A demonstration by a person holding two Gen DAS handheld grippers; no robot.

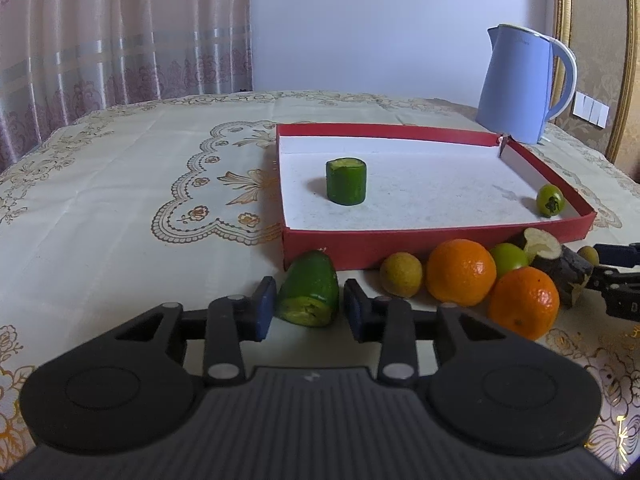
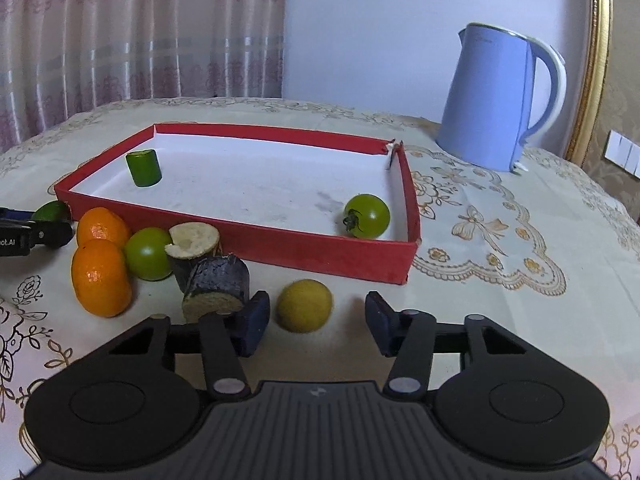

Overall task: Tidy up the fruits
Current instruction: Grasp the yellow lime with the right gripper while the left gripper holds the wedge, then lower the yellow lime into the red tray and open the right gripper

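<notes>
Nearest the lens, left tongs (image 1: 308, 312): parted narrowly, pads close on either side of a cut green cucumber end (image 1: 308, 292) lying on the counter (image 1: 120, 220), slivers of cloth showing beside it, so seemingly nothing gripped. Placed so to close on that piece and carry it over the low front wall of the red box (image 1: 400, 246) just beyond. Inside the box already: an upright cucumber stub (image 1: 346, 182) toward the left, a green tomato (image 1: 550, 200) in the near right corner. Further right along the wall, crowded and touching: a small yellow fruit (image 1: 401, 274), two oranges (image 1: 460, 272), another green tomato (image 1: 510, 258), two dark cane stubs (image 2: 218, 280). Then right tongs (image 2: 316, 316): jaws wider, straddling a loose round yellow fruit (image 2: 305, 306), clear gap at the right pad, nothing held. Nearer cane stub just beside the left pad, likely to be nudged. Blue kettle (image 1: 516, 84) behind the box's far right corner, out of the way.
</notes>
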